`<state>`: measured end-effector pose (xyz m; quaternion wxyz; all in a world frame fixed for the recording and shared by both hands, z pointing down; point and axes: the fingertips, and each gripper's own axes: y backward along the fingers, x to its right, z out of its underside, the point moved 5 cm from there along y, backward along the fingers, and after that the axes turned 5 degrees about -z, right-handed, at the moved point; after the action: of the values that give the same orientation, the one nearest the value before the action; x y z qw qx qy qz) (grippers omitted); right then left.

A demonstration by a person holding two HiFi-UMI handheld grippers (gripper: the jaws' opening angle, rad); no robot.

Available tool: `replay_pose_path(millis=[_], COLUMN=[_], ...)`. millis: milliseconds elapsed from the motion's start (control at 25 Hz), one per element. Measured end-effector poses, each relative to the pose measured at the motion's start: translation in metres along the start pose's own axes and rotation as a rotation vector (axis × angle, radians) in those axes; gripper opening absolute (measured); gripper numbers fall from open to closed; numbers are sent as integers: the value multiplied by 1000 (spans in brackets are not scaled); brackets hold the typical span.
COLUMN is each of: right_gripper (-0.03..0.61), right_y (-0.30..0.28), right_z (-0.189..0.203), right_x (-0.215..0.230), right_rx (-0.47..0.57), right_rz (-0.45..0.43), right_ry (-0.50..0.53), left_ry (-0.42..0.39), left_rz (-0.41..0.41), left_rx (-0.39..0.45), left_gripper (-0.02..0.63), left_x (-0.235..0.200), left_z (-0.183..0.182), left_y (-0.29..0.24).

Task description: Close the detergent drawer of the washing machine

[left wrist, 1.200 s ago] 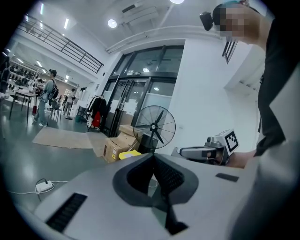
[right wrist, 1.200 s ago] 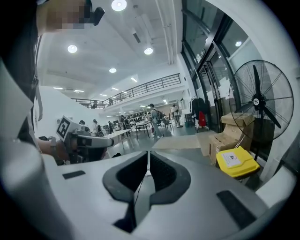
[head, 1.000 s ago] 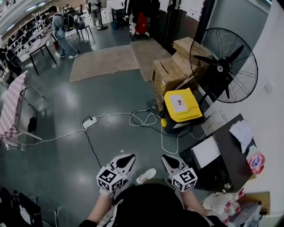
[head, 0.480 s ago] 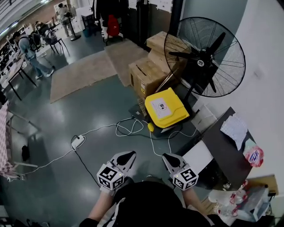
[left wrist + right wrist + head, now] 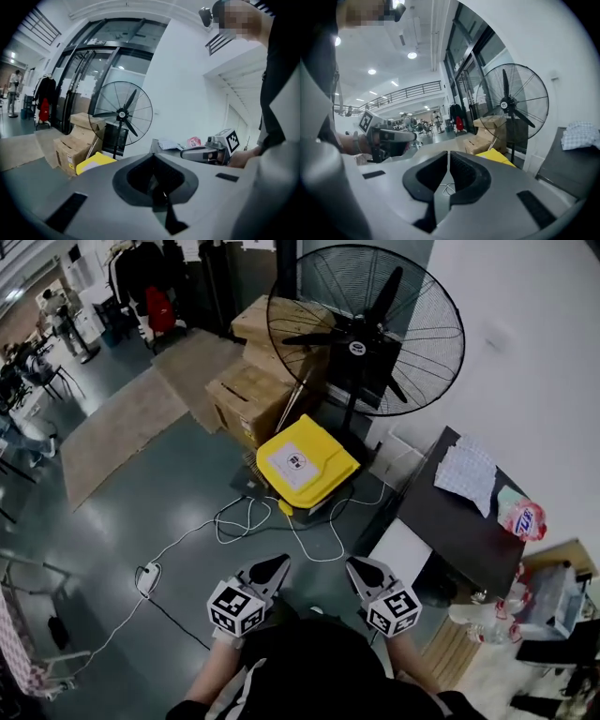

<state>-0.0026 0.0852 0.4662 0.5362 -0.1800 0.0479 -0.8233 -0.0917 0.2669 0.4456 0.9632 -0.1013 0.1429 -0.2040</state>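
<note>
Detergent drawer: not visible in any view; no washing machine can be made out, so where it is cannot be told from here.
Left gripper [image 5: 277,564]: lower centre of the head view; jaws pressed together, nothing between them.
Right gripper [image 5: 355,566]: just right of the left one; jaws all but touching, a hairline slit at most, empty.
Carriage: both held side by side close to the body, pointing up-frame over the floor [image 5: 141,484].
Dark table [image 5: 450,531]: right of frame; a white cloth [image 5: 466,472] and a pink packet [image 5: 520,519] lie on top.
White panel [image 5: 401,552]: at the table's lower-left edge; what it is cannot be told.
Yellow case [image 5: 305,463]: centre, with cables [image 5: 234,521] trailing on the floor beside it.
Fan [image 5: 366,329]: upper centre, against the wall.
Cardboard boxes [image 5: 248,399]: left of the fan.
Step in hand: judged to be the approach; the drawer is not yet reached.
Next move calls for: finding the machine, then pressing closed jaws squarely on the drawer front and pushing straight in.
</note>
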Motion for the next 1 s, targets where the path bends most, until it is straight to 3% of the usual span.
replay_pose_path(millis=[480,720,1000], right_gripper=[29,29,29], right_y=[44,70,83], right_z=[12,36,69], right_x=[45,39,16], right_rx=[54,95,113], right_rz=[465,689,898], right_ry=[-156,-274,-362], left_ry=[-78,-135,-223], left_rz=[428,620,775], left_rx=[-150,-240,-340], left_gripper=[11,11,12], left_x=[-9,5,14], left_z=[-14,-1,28], left_y=[-122,-161,-182])
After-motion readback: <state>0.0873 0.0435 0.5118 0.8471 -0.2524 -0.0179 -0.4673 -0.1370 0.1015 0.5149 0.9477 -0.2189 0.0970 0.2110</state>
